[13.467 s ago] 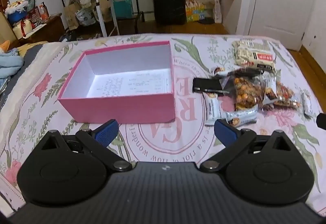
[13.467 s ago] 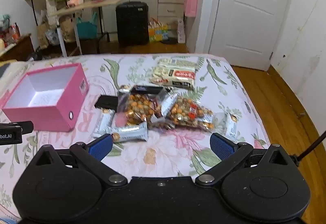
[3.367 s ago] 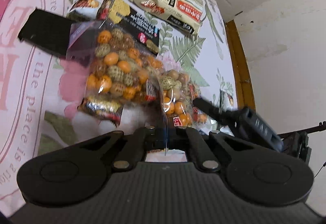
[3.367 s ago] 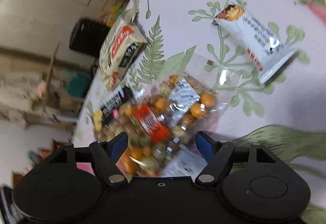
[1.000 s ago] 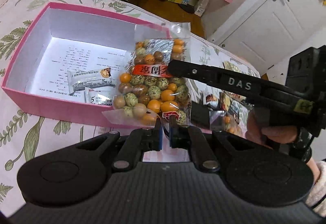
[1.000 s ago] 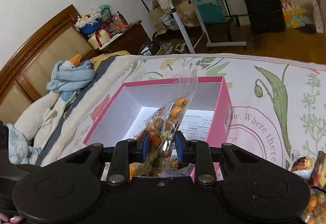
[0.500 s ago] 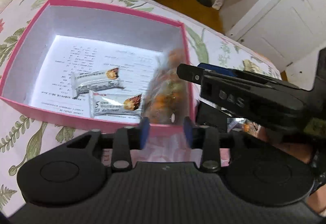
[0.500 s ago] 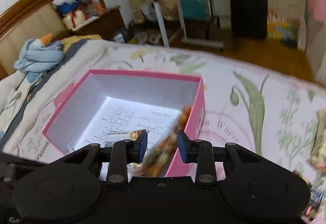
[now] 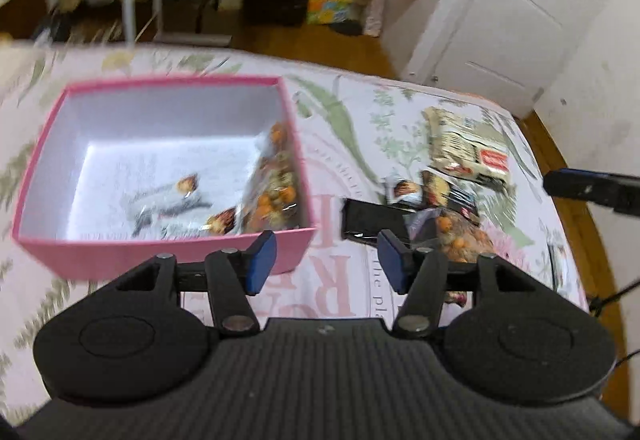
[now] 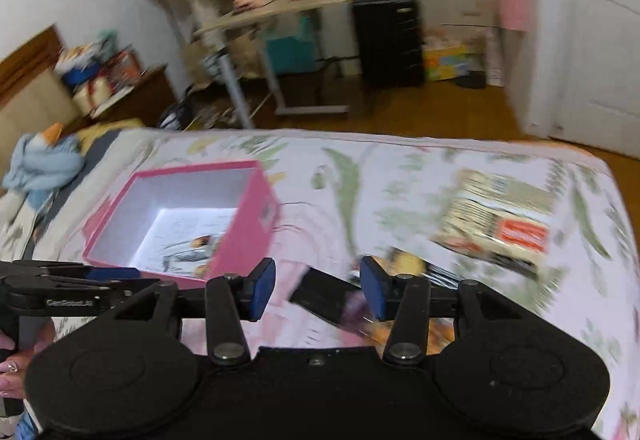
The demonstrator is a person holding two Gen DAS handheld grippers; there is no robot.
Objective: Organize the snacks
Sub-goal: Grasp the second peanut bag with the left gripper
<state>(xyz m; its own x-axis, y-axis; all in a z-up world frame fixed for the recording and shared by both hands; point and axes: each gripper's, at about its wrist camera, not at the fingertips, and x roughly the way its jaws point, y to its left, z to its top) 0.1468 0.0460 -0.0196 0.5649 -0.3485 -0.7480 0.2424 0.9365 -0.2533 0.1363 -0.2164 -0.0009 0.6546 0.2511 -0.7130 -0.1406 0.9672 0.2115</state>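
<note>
Clear bag of orange and speckled nuts (image 9: 276, 184) lying inside pink box (image 9: 168, 252), propped against its right wall, beside white bar wrappers (image 9: 176, 200). Left gripper (image 9: 324, 266) and right gripper (image 10: 318, 288): jaws opening, nothing between. Remaining snacks (image 9: 464, 160) on floral bedspread (image 9: 352, 144). "GenRobot.AI" legible on left tool; package print blurred.

Clear bag of nuts (image 9: 276, 188) leans inside pink box (image 9: 168, 252).

wooden floor (image 10: 440, 112), white door (image 9: 516, 16) — black suitcase (image 10: 388, 40), folding table (image 10: 280, 10)
</note>
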